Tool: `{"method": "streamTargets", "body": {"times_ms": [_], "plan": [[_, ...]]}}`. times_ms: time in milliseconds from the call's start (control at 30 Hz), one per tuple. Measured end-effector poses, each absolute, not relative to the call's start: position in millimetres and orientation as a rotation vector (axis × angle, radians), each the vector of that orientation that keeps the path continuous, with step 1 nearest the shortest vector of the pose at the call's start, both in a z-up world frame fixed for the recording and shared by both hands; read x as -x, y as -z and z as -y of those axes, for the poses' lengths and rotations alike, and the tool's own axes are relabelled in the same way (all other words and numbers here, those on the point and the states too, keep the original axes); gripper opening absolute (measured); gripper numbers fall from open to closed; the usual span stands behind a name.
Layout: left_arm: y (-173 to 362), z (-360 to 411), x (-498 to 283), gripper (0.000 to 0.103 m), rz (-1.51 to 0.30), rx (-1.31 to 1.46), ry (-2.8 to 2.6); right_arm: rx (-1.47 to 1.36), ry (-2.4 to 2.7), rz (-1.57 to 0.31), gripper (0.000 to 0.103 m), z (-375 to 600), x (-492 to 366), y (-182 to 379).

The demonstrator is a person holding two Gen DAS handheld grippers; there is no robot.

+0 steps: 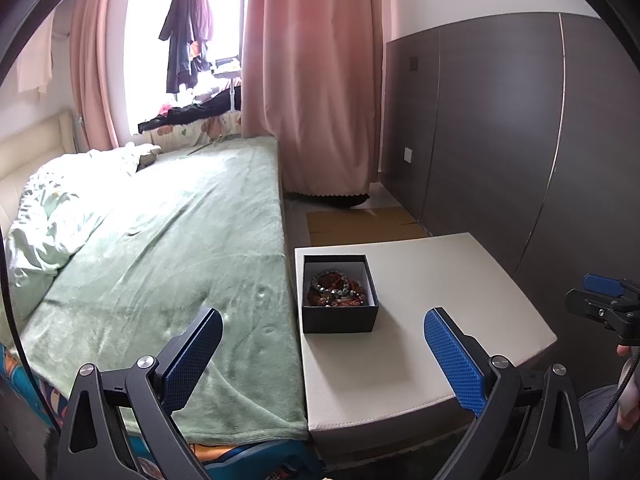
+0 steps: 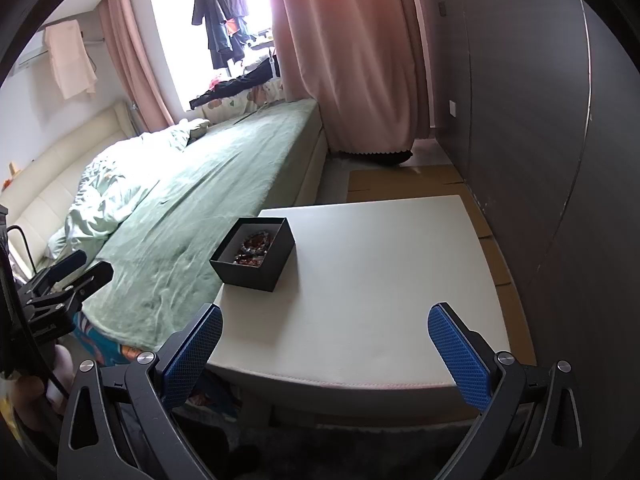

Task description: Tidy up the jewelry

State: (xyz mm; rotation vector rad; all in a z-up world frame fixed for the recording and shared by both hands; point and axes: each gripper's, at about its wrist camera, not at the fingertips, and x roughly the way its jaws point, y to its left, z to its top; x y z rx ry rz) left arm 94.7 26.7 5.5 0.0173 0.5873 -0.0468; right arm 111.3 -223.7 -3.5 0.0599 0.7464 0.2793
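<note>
Both tools are standing wide apart and holding nothing: the left tool [image 1: 322, 344] is hovering at the near edge of the white tabletop [image 1: 420, 320], and the right tool [image 2: 326, 340] is hovering over the same edge further right. From the left tool, the black box [image 1: 340, 316] is sitting at about 12 o'clock, near the tabletop's left edge, just beside the bed [image 1: 180, 240]. The beaded jewelry [image 1: 338, 289] is lying heaped inside the box, strands coiled together; no piece is lying out on the tabletop. That would fit jewelry waiting to be lifted out and sorted, or jewelry gathered in already, so the step in hand is not settled. The box is nearly square, open side up; its slightly longer axis is running from 6 to 12 o'clock, away from the left tool.
</note>
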Motion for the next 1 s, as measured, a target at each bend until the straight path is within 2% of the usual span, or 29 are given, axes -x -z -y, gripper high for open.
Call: {"method": "streamTargets", "body": {"times_ms": [1000], "plan": [[-4.4,-34.3,-97.6,0.101,-0.597,0.003,0.023,-0.060,-0.277,-0.748,0.103,223.2,-112.1,3.9]]}}
